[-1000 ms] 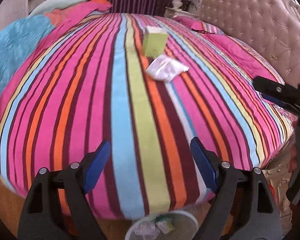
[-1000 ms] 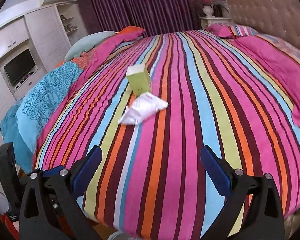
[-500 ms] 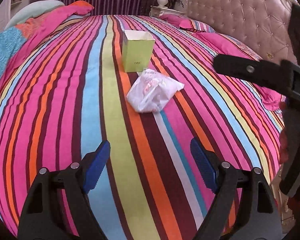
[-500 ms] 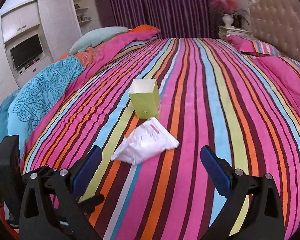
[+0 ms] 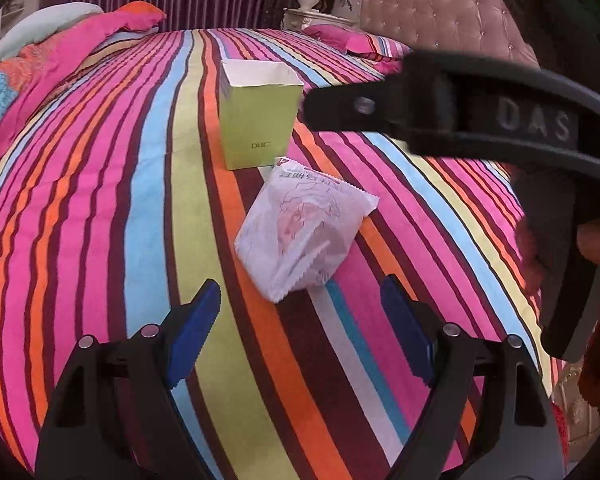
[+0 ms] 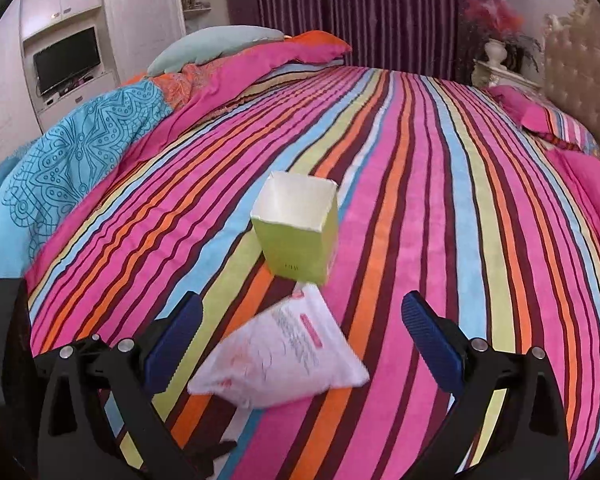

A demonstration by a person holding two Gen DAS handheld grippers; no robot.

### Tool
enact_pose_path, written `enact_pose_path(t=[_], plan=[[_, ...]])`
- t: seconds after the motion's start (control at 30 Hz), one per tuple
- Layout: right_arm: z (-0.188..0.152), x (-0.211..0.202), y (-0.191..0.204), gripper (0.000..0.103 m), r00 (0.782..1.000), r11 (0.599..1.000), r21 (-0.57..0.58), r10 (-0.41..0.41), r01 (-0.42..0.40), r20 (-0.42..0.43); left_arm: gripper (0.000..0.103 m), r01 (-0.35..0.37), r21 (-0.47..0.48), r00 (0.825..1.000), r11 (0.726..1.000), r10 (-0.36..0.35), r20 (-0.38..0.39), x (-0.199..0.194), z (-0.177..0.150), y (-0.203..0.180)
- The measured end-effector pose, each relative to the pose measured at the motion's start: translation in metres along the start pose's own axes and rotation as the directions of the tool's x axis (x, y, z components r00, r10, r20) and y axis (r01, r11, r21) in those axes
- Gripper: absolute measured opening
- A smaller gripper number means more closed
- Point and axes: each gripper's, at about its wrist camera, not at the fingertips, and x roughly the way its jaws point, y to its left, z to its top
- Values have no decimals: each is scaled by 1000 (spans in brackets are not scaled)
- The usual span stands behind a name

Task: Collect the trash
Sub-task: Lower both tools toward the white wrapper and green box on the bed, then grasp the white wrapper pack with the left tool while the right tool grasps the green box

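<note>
A white crumpled wrapper bag (image 5: 306, 232) lies on the striped bedspread (image 5: 100, 240), just in front of an open lime-green carton (image 5: 258, 120) that stands upright. My left gripper (image 5: 300, 332) is open and empty, just short of the wrapper. My right gripper (image 6: 302, 344) is open and empty, with the wrapper (image 6: 284, 356) lying between its blue pads and the carton (image 6: 298, 226) beyond. The right gripper's black body (image 5: 480, 120) shows at the right of the left wrist view, above the bed.
A folded pink and blue quilt with pillows (image 6: 120, 120) lies along the bed's left side. A tufted headboard (image 5: 440, 12) and pink pillows (image 6: 548, 116) are at the right. A nightstand with a flower vase (image 6: 496, 52) stands behind.
Both grippers have moved forward over the bed toward the wrapper and carton, which now look much nearer. The bin at the bed's foot has dropped out of view.
</note>
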Motion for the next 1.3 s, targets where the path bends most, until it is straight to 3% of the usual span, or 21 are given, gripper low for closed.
enact_pose_path(t=[0.53,0.77,1.13,1.17,1.2,1.27,1.3], plan=[[30,62,-6,96,997,998,-6,61,-61,-55,80,55,-18,998,998,-55,-10,33,25,18],[37,80,-11,96,991,994,-26,105,-107,-81,80,87,24,996,996,-87,-27,45,33,14],[43,96,-21,94,995,996,-60,59,-64,-85,80,89,17,995,996,-89,-42,58,41,4],[42,97,-19,91,995,995,-75,51,-58,-91,80,82,28,996,996,-81,-43,60,43,4],[42,98,-18,78,995,995,-86,47,-54,-88,80,75,42,996,996,-73,-41,62,44,2],[44,98,-16,67,994,994,-81,66,-74,-88,68,61,64,997,996,-58,-49,65,44,-2],[45,98,-17,66,993,994,-69,73,-79,-89,66,55,68,998,996,-51,-46,65,45,-4]])
